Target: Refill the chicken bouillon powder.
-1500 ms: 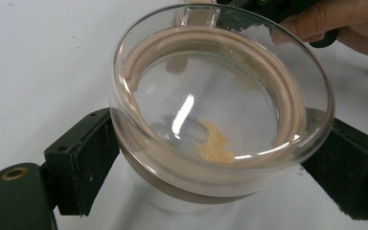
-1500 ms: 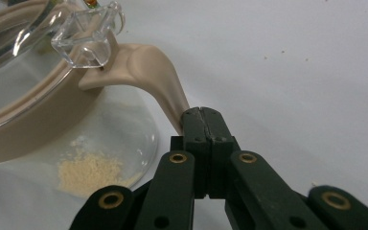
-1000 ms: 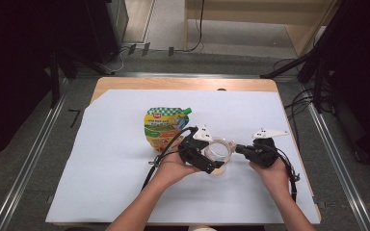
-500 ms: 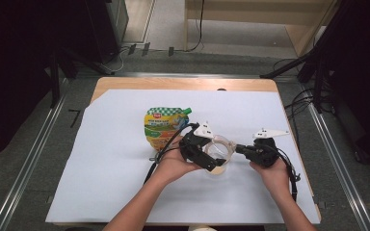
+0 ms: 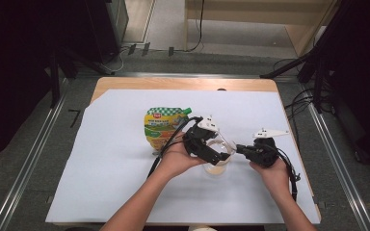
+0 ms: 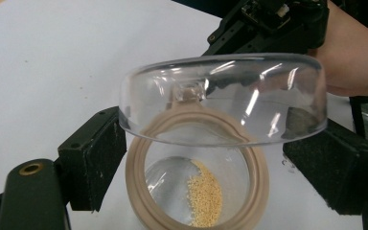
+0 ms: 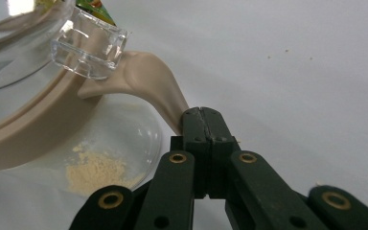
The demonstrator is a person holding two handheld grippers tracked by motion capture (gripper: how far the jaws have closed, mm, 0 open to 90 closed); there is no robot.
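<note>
Right gripper view: right hand-held gripper (image 7: 202, 125) pinches the jar's beige tab (image 7: 155, 91) shut, steadying it while left hand-held gripper (image 6: 220, 158) grips the clear lid (image 6: 223, 98).

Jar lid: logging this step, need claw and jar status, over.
Left claw holds clear lid over jar. Right claw shut on beige tab. Nothing in the way.

I saw clear domed lid (image 6: 223, 98) tilted, lifted off, spanning the left jaws | glass jar (image 6: 196, 191) with beige rim ring below the lid, upright, yellowish powder at bottom | its beige tab (image 7: 155, 88) pinched between the right jaws' tips
</note>
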